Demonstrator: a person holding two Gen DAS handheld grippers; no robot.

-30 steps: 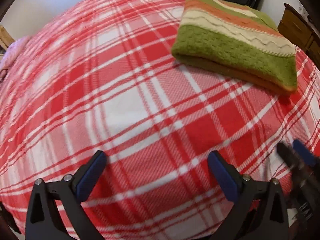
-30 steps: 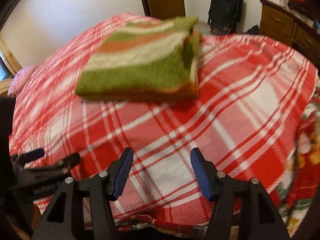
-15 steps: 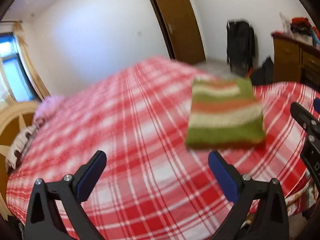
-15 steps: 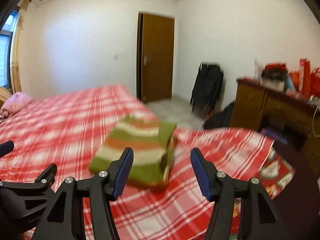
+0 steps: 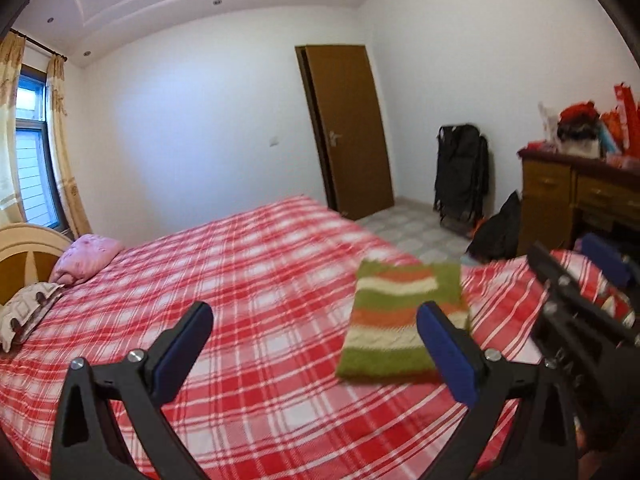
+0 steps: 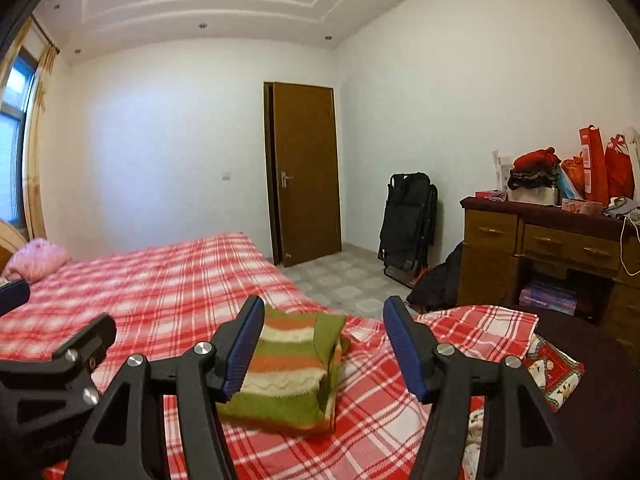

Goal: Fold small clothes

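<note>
A folded knit sweater (image 5: 394, 320) with green, orange and cream stripes lies flat near the corner of the bed's red plaid blanket (image 5: 248, 280). My left gripper (image 5: 314, 320) is held above the blanket to the sweater's left, open and holding nothing. In the right wrist view the same sweater (image 6: 288, 380) lies just beyond my right gripper (image 6: 324, 312). That gripper's jaws are opening and nothing is between them. Neither gripper touches the sweater. Each gripper shows at the edge of the other's view: the right gripper (image 5: 580, 312) and the left gripper (image 6: 60, 364).
A pink pillow (image 5: 86, 258) and a patterned pillow (image 5: 28, 310) lie at the headboard end. Beyond the bed are a brown door (image 6: 306, 172), a black folded chair (image 6: 408, 220), a dark bag (image 6: 436, 280) and a cluttered wooden dresser (image 6: 552, 240).
Both grippers rose and tipped up, from looking down at the blanket to looking across the room. The sweater stayed folded on the bed.
</note>
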